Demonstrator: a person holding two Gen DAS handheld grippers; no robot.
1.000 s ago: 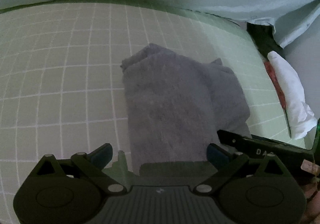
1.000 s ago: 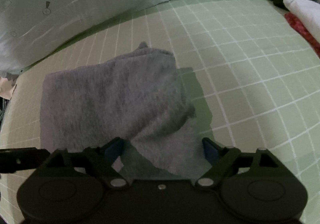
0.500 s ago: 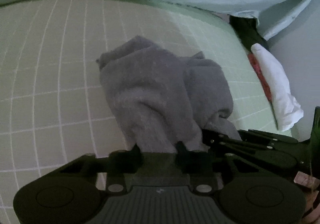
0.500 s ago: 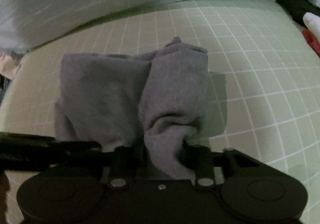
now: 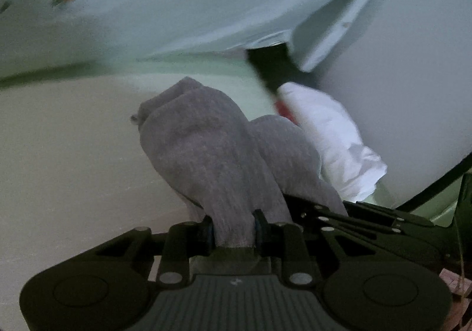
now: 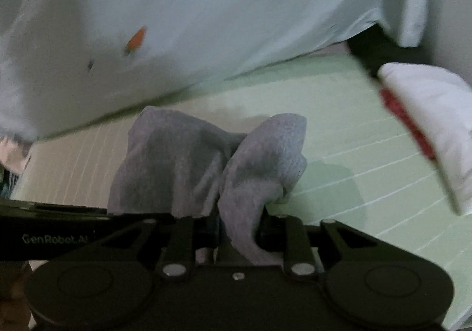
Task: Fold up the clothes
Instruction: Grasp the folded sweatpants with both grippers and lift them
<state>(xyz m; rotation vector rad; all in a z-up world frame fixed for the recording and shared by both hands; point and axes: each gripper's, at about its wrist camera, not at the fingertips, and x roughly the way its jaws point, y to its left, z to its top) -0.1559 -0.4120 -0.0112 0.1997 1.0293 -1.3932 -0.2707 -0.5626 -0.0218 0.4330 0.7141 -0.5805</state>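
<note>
A folded grey garment [image 5: 212,148] hangs bunched above the light green gridded mat [image 5: 59,154]. My left gripper [image 5: 233,229] is shut on its near edge. In the right wrist view my right gripper [image 6: 240,229] is shut on another part of the same grey garment [image 6: 188,165], which droops in two lobes over the mat [image 6: 354,160]. The right gripper also shows at the lower right of the left wrist view [image 5: 368,219], close beside the left one.
A pale blue sheet with carrot prints [image 6: 191,21] hangs at the back. A folded white cloth with a red item under it [image 6: 427,112] lies at the mat's right edge; it also shows in the left wrist view [image 5: 333,139]. A dark garment [image 5: 274,68] lies behind it.
Both grippers went from open to shut on the near edge of the grey garment. They have lifted it off the mat, so it now bunches and hangs.
</note>
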